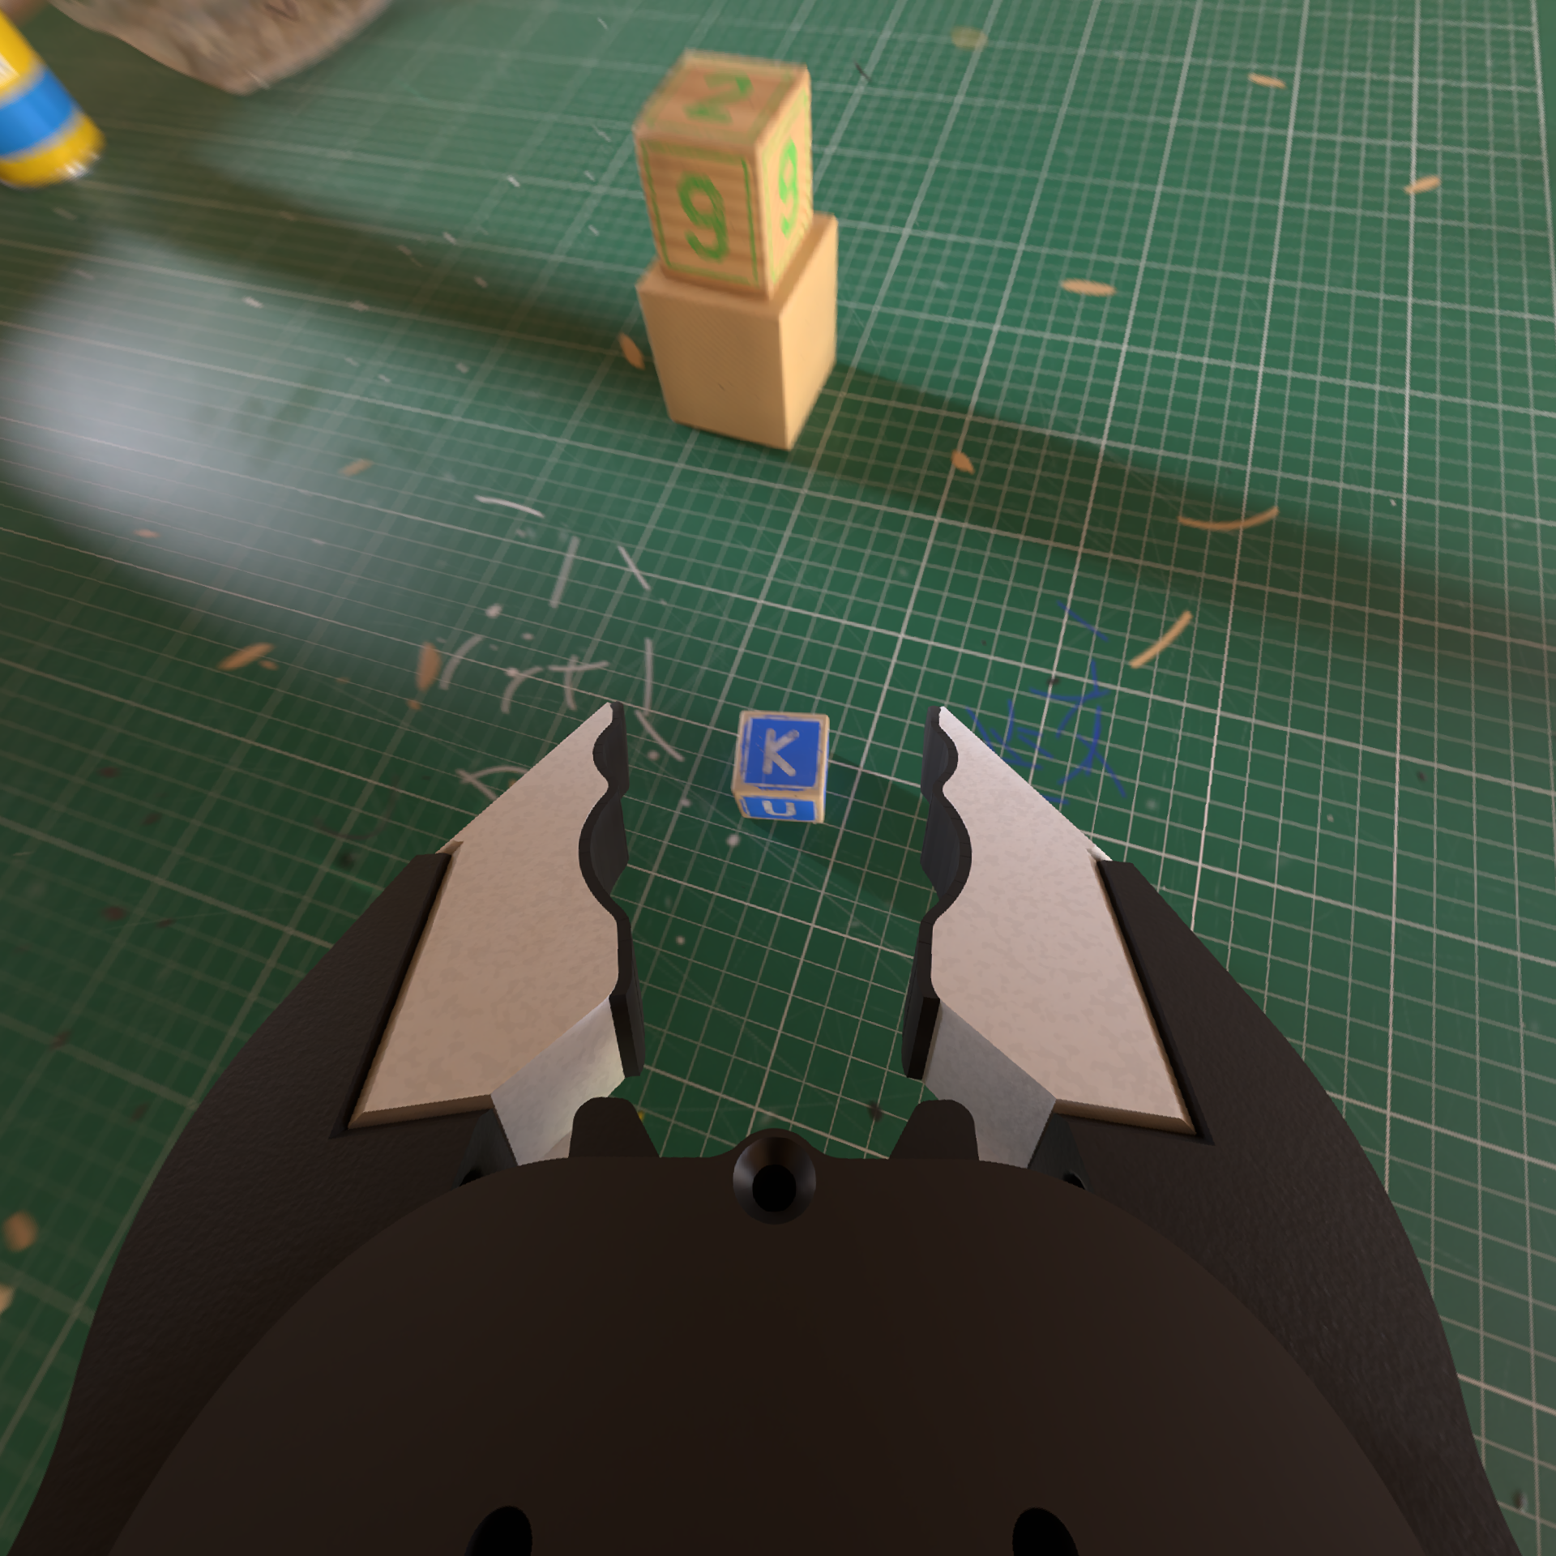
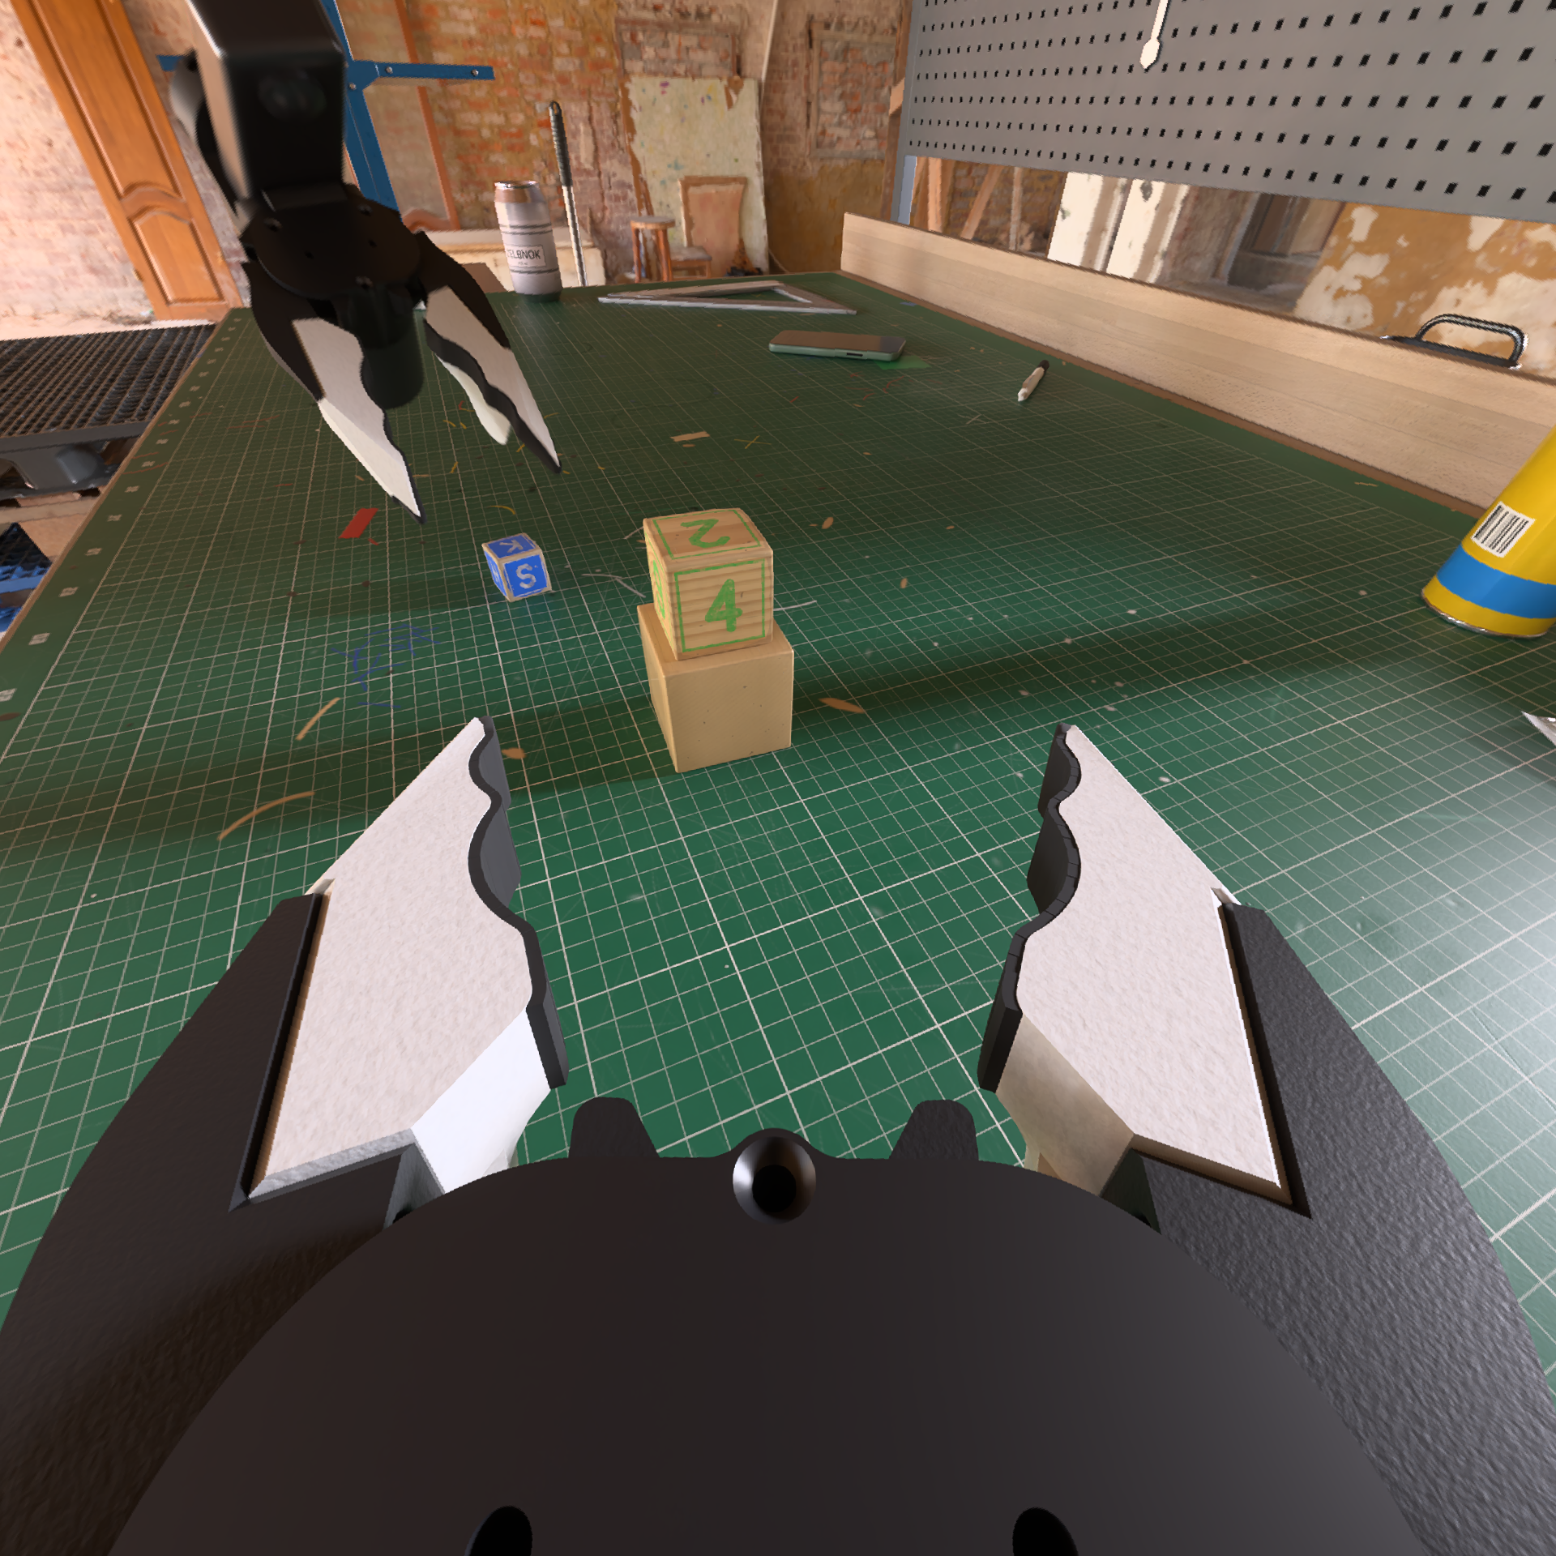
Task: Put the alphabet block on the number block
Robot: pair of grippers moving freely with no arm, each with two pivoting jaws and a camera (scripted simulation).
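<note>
A small blue alphabet block [image 1: 781, 766] lies on the green cutting mat, seen between my left gripper's [image 1: 775, 724] open fingers from above. It also shows in the right wrist view [image 2: 516, 567]. The wooden number block [image 1: 726, 173] with green digits stands on a plain wooden cube [image 1: 737, 358], farther ahead; both show in the right wrist view, block [image 2: 709, 581] on cube [image 2: 720, 699]. The left gripper [image 2: 488, 492] hovers open above the alphabet block. My right gripper [image 2: 770, 732] is open and empty, low over the mat, short of the stack.
A yellow and blue tube [image 2: 1499, 556] lies at the right; it shows at upper left in the left wrist view [image 1: 38, 126]. A can [image 2: 526, 240], a phone [image 2: 838, 345], a pen [image 2: 1031, 381] and a set square [image 2: 732, 299] lie far back. A wooden rail [image 2: 1179, 337] borders the mat.
</note>
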